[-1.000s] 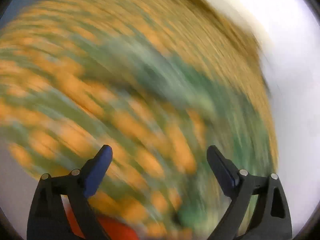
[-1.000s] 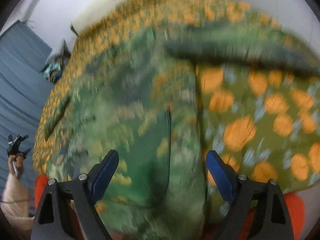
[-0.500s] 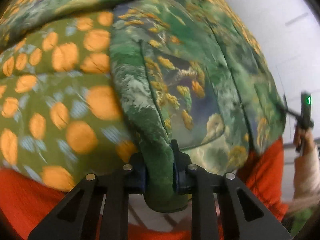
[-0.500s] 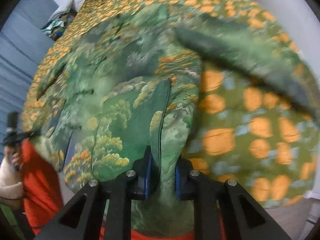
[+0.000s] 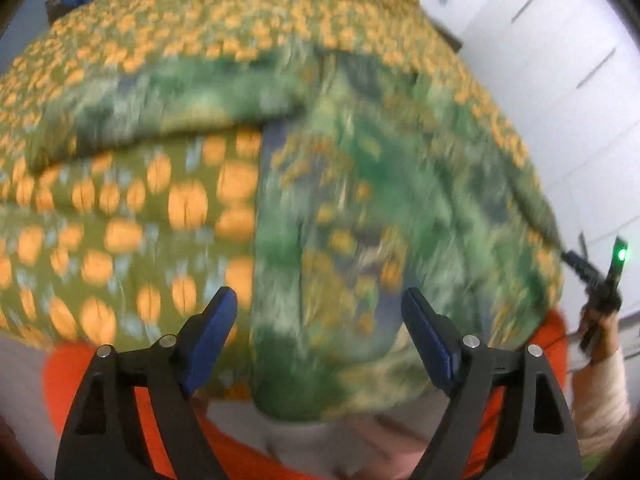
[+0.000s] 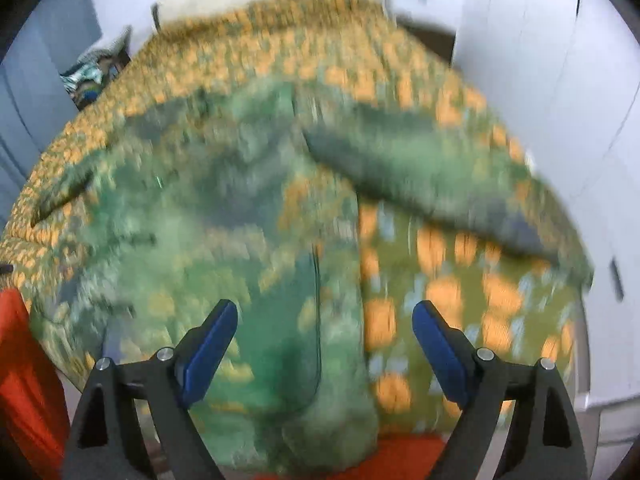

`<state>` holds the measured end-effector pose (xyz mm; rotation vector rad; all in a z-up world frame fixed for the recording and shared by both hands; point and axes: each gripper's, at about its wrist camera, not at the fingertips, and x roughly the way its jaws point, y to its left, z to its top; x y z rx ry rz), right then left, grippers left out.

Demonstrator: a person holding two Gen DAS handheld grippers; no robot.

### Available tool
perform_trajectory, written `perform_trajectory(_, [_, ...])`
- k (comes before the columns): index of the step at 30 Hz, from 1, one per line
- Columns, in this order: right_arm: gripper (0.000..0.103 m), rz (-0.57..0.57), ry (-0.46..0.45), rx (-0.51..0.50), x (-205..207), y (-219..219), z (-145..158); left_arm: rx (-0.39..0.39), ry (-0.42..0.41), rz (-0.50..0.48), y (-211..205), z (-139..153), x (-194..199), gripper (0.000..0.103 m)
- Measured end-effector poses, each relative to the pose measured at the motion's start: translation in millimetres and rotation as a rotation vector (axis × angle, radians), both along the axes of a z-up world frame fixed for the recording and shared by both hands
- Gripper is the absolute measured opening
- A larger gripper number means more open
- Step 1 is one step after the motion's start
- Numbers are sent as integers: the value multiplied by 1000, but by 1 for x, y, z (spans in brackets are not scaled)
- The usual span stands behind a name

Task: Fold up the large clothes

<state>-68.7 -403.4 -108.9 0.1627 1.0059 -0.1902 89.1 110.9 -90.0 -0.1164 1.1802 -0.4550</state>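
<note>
Garment point(image 5: 360, 216): large green shirt with a landscape print, spread on the bed, one sleeve folded across toward the spotted cover; blurred in both views.
Sleeve point(image 6: 432, 176): lying as a dark green band slanting over the cover, away from the body of the shirt.
Hem point(image 6: 304, 432): hanging just over the near edge of the bed, above the orange sheet.
Bed cover point(image 5: 120, 216): olive with orange spots, under the shirt and bare beside it.
Orange sheet point(image 5: 80, 376): showing below the cover along the near edge.
Left gripper point(image 5: 320, 320): jaws opening, spread wide, blue pads apart from the cloth; shirt's edge seen between them but not pinched.
Right gripper point(image 6: 324, 332): jaws opening, likewise spread wide above the shirt's lower front, gripping nothing.
Person's hand point(image 5: 600, 332): at the right edge of the left wrist view, pale sleeve, wrapped round a dark handle with a green light.
Wardrobe point(image 6: 560, 80): white doors beyond the bed.
</note>
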Motion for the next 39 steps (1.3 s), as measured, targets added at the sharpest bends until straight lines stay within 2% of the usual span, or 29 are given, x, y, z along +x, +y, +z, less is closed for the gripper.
perform_trajectory(4, [90, 67, -118, 54, 55, 16, 19, -44, -93, -7, -16, 37, 19, 85])
perform_trajectory(7, [90, 154, -102, 52, 98, 37, 21, -98, -121, -18, -14, 56, 25, 85])
perform_trajectory(10, [90, 205, -90, 58, 116, 52, 28, -202, -99, -25, -26, 54, 22, 85])
perform_trajectory(12, [90, 238, -96, 66, 117, 62, 35, -238, -125, -32, -32, 53, 10, 85])
perform_trajectory(15, [90, 253, -143, 70, 86, 72, 46, -226, -151, 30, -32, 47, -19, 86])
perform_trajectory(18, [91, 213, -209, 90, 48, 70, 54, -244, -137, 131, -21, 34, -52, 98])
perform_trajectory(19, [93, 184, -235, 98, 29, 67, 53, -233, -144, 169, -19, 27, -60, 101])
perform_trajectory(21, [103, 109, -286, 98, -4, 61, 42, -142, -153, 231, -20, 7, -75, 101])
perform_trajectory(23, [103, -39, -278, 99, -41, 53, 16, -35, -156, 204, -31, -7, -80, 100])
perform_trajectory(25, [103, -125, -250, 147, -65, 44, -4, 46, -178, 141, -42, -4, -77, 100])
perform_trajectory(27, [103, -168, -222, 159, -83, 38, -14, 42, -189, 152, -38, 11, -70, 100])
perform_trajectory(28, [103, -170, -220, 149, -86, 35, -11, -8, -208, 199, -27, 27, -68, 100])
perform_trajectory(30, [103, -172, -272, 91, -94, 30, 7, -111, -245, 262, -8, 50, -69, 101])
perform_trajectory(31, [103, -184, -322, 42, -99, 28, 19, -129, -265, 278, -1, 57, -72, 101])
perform_trajectory(32, [103, -196, -362, 3, -103, 28, 27, -114, -293, 292, 3, 64, -74, 101])
perform_trajectory(35, [103, -235, -453, -86, -110, 31, 38, 34, -384, 295, 7, 72, -85, 103])
perform_trajectory(39, [103, -226, -485, -111, -104, 41, 33, 195, -382, 252, 1, 53, -97, 103])
